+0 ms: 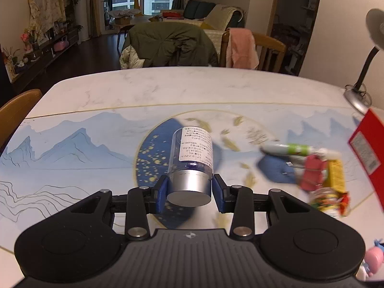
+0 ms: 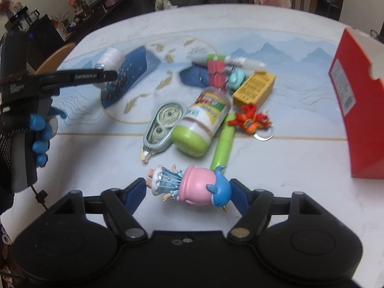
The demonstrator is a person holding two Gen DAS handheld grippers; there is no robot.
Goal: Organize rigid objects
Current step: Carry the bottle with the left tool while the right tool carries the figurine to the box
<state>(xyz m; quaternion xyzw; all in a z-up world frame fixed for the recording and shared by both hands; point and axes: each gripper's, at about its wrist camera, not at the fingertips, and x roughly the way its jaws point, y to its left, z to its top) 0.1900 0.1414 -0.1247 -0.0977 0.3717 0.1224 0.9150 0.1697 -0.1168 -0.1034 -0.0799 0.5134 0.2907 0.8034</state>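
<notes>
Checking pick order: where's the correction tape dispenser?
Right wrist view, centre of the table: correction tape dispenser lies left of and against the green-capped bottle.

The left wrist camera looks forward and low over the table (image 1: 168,88) toward the chairs, the right wrist camera looks more steeply down on it from close, and both views share the pile (image 1: 319,172) and red box (image 2: 360,110).
</notes>
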